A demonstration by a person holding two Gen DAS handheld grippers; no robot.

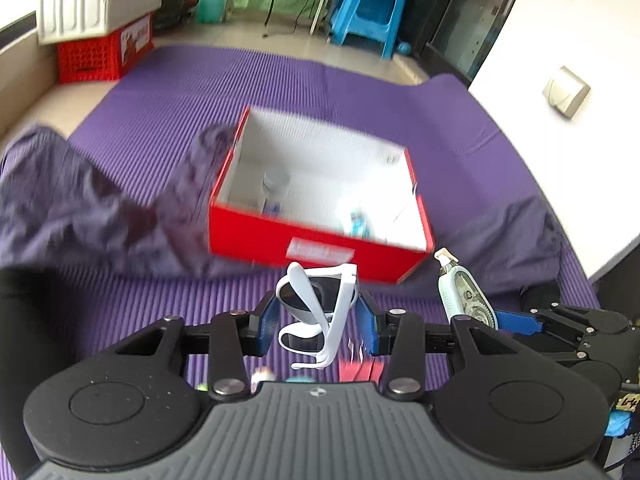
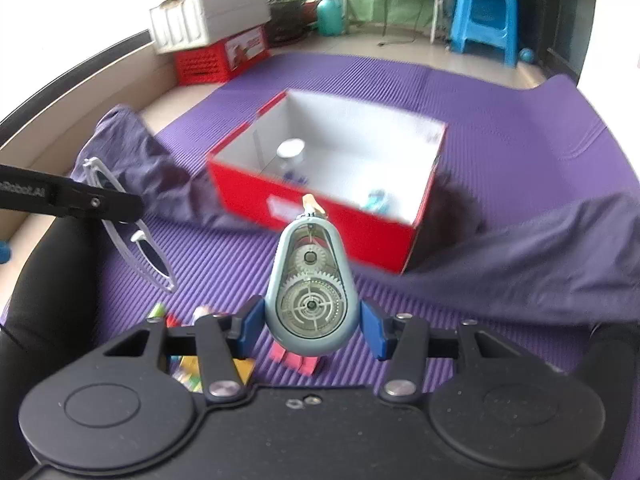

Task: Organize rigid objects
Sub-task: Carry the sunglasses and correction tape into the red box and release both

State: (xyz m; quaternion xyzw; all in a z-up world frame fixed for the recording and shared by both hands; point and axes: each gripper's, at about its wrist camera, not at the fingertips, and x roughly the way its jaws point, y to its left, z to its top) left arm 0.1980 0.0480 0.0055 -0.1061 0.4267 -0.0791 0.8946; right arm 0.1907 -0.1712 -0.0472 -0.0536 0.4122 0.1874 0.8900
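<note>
The left hand-held gripper (image 1: pixel 318 322) is clamped on a pair of white sunglasses (image 1: pixel 316 312), its blue pads pressing the folded frame from both sides; one temple arm sticks up ahead of the fingertips and another loops down below them. Ahead of it and lower sits the red box (image 1: pixel 320 248) on the purple mat (image 1: pixel 180 92), open, with a couple of small items already inside. Just to its right, the right hand-held gripper (image 2: pixel 312 326) is closed on a pale blue correction tape dispenser (image 2: pixel 310 292), gripped across its wide round end with the nozzle pointing forward toward the box (image 2: pixel 316 216). Dark cloth (image 2: pixel 540 260) lies to either side of the box.

The sunglasses look the riskier load: the pads catch only part of a thin, springy frame, so a jolt could twist them loose short of the box. The dispenser's curved shell could slide out between the pads. With both hand-held grippers close together, they could also knock one another over the opening.
</note>
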